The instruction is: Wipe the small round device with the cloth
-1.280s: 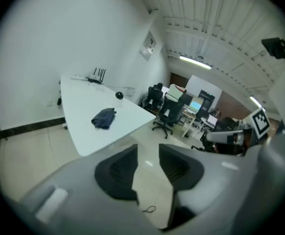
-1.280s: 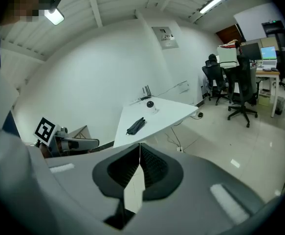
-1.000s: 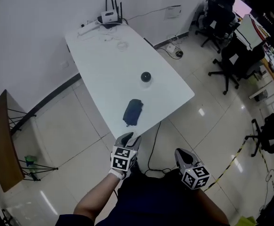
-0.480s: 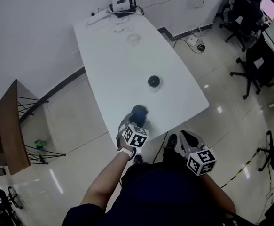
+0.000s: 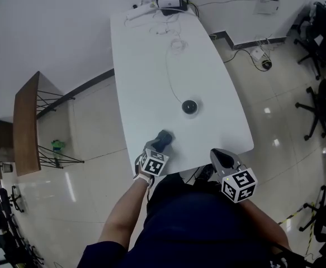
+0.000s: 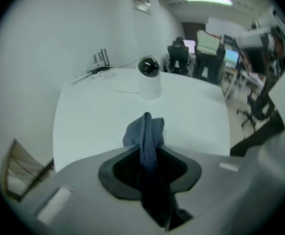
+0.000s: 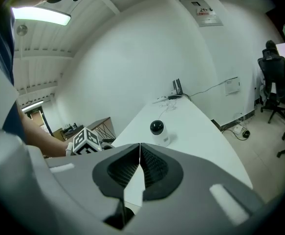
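The left gripper (image 6: 147,153) has just been closing its jaws and is now pinching the cloth (image 6: 144,129). The device (image 6: 149,77) is standing well ahead of those fingers, not yet wiped. The right gripper (image 7: 140,160) is hanging closed and empty.

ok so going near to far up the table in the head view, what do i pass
cloth → small round device → coiled cable → router
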Demonstrator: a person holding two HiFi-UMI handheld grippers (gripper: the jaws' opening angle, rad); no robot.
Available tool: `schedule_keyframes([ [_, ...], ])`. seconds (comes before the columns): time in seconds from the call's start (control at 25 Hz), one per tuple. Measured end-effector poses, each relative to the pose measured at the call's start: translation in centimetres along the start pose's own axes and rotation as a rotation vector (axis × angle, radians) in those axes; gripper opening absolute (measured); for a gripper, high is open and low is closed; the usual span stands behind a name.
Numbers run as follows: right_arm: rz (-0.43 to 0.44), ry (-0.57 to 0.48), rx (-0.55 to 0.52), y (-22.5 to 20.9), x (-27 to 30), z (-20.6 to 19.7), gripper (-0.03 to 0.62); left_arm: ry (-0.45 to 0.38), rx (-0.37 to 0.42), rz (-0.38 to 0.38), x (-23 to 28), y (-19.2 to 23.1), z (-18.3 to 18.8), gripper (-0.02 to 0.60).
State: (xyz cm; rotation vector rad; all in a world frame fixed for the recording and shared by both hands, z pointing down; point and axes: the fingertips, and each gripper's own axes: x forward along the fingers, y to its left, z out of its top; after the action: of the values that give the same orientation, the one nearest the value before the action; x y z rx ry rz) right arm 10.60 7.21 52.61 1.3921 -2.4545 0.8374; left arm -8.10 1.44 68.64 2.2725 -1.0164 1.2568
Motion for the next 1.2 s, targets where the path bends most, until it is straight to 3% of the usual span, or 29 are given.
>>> schedule_keyframes([
  [0.12,0.011,0.014,0.021,-0.5,1.9,0.6,0.012,-0.195,-0.431,-0.14,-2.5,2.2,2.8,0.087],
  [0.2,-0.01,0.018,0.045,-1.4,3.0,0.9,0.012,-0.344,-0.674,-0.214,-4.1,4.3,4.9,0.087],
  [0.28,-0.04,0.023,0.084,-2.2,3.9,1.2,0.012,-0.448,-0.838,-0.317,-4.8,5.9,7.1,0.089],
  [0.36,-0.068,0.036,0.111,-2.5,4.7,1.6,0.012,-0.515,-0.946,-0.44,-4.7,6.9,9.8,0.09],
  [0.48,-0.115,0.05,0.125,-2.4,5.9,2.4,0.012,-0.547,-1.033,-0.601,-2.8,8.0,13.6,0.091],
  [0.72,-0.186,0.052,0.172,-1.7,6.3,2.6,0.012,-0.396,-1.133,-0.772,4.1,6.4,14.7,0.091],
  [0.92,-0.197,0.039,0.171,-2.5,5.6,2.2,0.012,-0.365,-1.202,-0.809,5.4,4.3,15.0,0.095],
  [1.08,-0.172,0.013,0.204,-3.4,5.2,2.3,0.012,-0.44,-1.333,-0.816,4.6,5.1,15.1,0.095],
  [1.12,-0.165,0.011,0.213,-3.6,5.1,2.1,0.012,-0.468,-1.334,-0.814,3.9,5.4,15.4,0.095],
  [1.2,-0.154,0.013,0.229,-4.1,5.0,1.5,0.012,-0.516,-1.26,-0.81,1.8,5.2,16.9,0.095],
])
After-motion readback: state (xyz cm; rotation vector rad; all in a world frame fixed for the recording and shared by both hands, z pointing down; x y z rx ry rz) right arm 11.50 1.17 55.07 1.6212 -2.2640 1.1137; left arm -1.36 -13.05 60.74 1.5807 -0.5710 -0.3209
